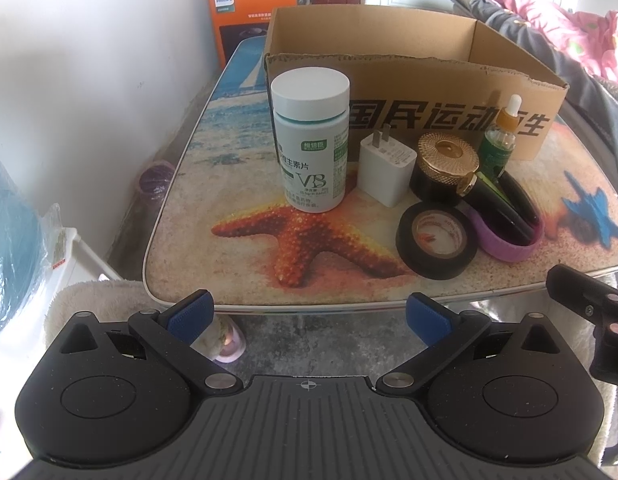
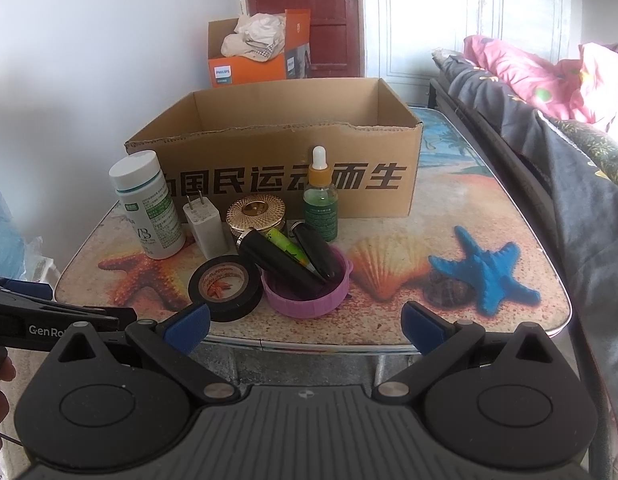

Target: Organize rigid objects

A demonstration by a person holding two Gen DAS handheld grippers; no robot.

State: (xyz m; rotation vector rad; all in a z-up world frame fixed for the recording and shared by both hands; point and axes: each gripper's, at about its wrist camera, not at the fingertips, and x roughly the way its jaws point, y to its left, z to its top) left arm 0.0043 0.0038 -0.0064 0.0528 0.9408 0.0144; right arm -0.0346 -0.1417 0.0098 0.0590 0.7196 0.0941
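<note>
Cardboard box point(image 2: 277, 168) is sitting open-topped at the back of the bench point(image 2: 489, 320). Lined up before it are standing a white pill bottle point(image 1: 309, 144), a charger plug point(image 1: 385, 168), a gold-lidded jar point(image 1: 445, 168) and a green dropper bottle point(image 2: 320, 200); black tape roll point(image 2: 225, 282) is lying beside a purple lid point(image 2: 309, 300) holding dark tubes. Left claw point(image 1: 309, 314) and right claw point(image 2: 305, 326) are both hovering released, short of the bench edge.

The box point(image 2: 293, 184) floor is hidden behind its front wall, the dropper point(image 1: 499, 140) label is too small to read, the jar point(image 1: 445, 168) partly hides behind the tubes point(image 1: 505, 204), and the right gripper point(image 1: 589, 312) is cut off at the left view's edge.
</note>
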